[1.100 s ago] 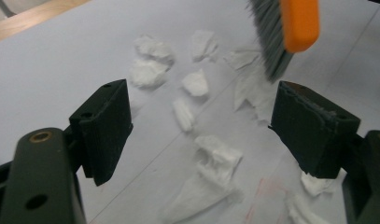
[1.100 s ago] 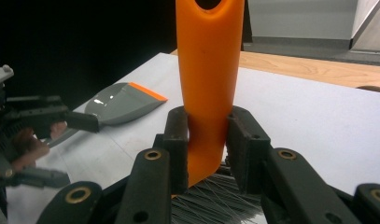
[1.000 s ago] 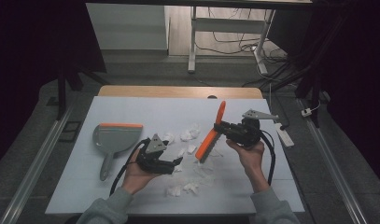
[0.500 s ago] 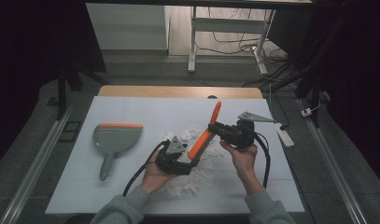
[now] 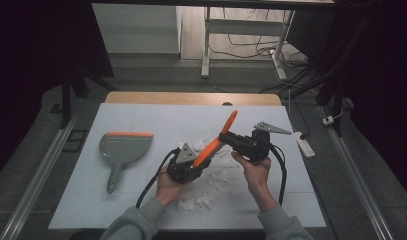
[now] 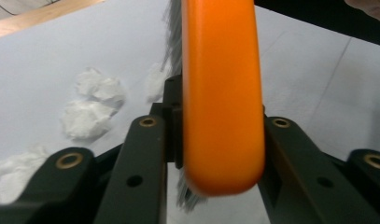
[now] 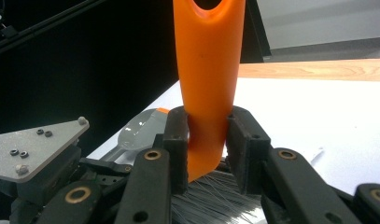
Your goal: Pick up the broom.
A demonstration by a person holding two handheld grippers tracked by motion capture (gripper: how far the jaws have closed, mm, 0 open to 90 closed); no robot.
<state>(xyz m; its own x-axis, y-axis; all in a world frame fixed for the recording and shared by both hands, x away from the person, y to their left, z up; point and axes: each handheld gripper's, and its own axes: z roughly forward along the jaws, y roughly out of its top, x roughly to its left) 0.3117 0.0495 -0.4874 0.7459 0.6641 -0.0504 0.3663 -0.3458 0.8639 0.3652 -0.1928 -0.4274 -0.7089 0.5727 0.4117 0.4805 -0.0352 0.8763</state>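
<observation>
Crowded at mid-table: crumpled paper scraps (image 5: 211,172) strewn under and around both hands, a few more near the front edge. Between the left gripper (image 5: 187,167) and the right gripper (image 5: 226,136), an orange brush (image 5: 213,142) slanting across the gap and barring any passage there; left jaws just closed on its lower end, right jaws clamped on the handle. Off to the left, a grey dustpan (image 5: 122,150) lying flat, well apart from the scraps. Open white table (image 5: 156,117) behind the brush up to the wooden strip, also along the right side and the front left corner.
</observation>
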